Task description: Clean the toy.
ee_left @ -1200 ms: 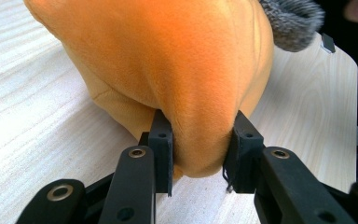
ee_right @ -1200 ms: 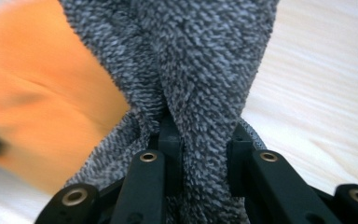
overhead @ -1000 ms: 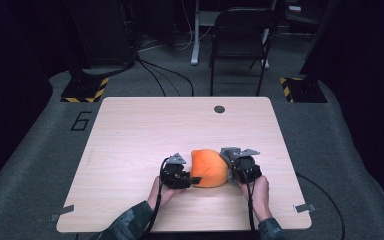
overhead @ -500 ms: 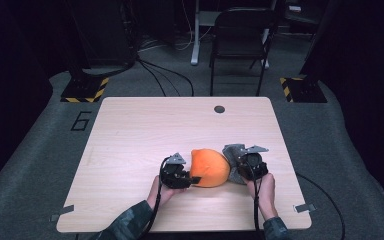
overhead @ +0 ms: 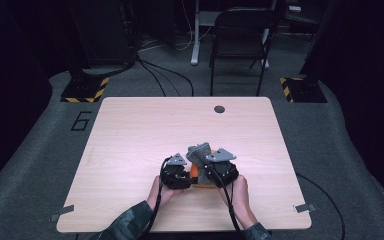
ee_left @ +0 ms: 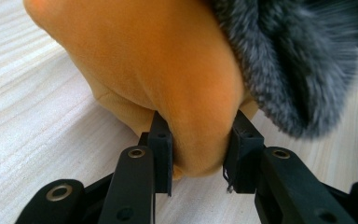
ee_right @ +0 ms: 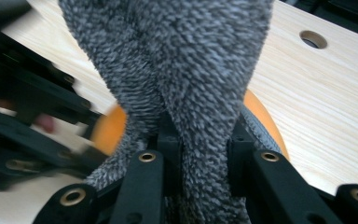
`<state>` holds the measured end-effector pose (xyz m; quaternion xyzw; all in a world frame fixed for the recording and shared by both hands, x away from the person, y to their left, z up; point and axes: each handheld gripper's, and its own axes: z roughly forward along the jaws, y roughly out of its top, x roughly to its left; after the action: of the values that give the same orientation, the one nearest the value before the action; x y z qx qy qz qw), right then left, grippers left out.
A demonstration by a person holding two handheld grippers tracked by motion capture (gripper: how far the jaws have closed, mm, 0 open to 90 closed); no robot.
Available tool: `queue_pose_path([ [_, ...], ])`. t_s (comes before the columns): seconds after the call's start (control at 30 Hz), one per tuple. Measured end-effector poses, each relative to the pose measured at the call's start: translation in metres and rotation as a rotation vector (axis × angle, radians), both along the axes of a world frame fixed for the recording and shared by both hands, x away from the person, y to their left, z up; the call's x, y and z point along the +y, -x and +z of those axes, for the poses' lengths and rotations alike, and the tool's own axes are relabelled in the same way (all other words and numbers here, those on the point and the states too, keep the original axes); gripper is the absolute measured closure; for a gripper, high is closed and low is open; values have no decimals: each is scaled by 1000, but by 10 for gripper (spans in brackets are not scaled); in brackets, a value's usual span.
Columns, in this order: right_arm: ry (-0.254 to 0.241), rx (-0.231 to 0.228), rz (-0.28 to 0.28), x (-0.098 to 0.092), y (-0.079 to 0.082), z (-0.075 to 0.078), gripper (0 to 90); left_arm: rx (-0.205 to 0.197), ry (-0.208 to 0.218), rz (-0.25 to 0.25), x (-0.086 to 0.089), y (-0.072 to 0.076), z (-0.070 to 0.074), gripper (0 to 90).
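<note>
A soft orange cloth item (ee_left: 158, 60) with a fuzzy grey lining (ee_left: 289, 65) lies near the table's front edge (overhead: 205, 183). My left gripper (ee_left: 200, 144) is shut on a fold of the orange cloth and rests low at the item's left side (overhead: 186, 174). My right gripper (ee_right: 203, 140) is shut on a bunch of the grey lining (ee_right: 186, 56) and holds it lifted above the orange part (ee_right: 109, 130). In the high view the right gripper (overhead: 211, 166) sits over the item, and the grey lining (overhead: 199, 150) sticks up beyond it.
The light wooden table (overhead: 130, 130) has a round hole (overhead: 219, 109) near its far edge. A dark chair (overhead: 240, 30) stands behind the table. Black bases with yellow stripes (overhead: 85, 90) sit on the floor at both far corners.
My right gripper has risen and swung left over the orange item, pulling the grey lining up with it. The orange cloth is now mostly covered. The left gripper stayed put.
</note>
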<state>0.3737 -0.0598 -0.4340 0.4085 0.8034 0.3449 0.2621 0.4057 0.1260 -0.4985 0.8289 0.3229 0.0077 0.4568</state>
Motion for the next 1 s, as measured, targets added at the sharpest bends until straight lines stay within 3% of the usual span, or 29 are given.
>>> queue_pose_path([
  [0.1, -15, 12, -3, -5, -3, -3, 736, -1, 9, 5, -1, 0, 0, 674],
  [0.2, 13, 8, -15, -12, -3, 0, 735, -3, 3, -10, 0, 0, 0, 673],
  [0.73, 15, 68, -144, -52, -17, -11, 730, -3, 13, -6, -2, 0, 1, 672],
  [0.87, 50, 74, -187, -59, -22, -18, 734, -2, 10, -7, -1, 0, 1, 672],
  [1.0, 49, 162, -230, -78, -35, -42, 736, -2, 11, -12, -1, 0, 1, 671],
])
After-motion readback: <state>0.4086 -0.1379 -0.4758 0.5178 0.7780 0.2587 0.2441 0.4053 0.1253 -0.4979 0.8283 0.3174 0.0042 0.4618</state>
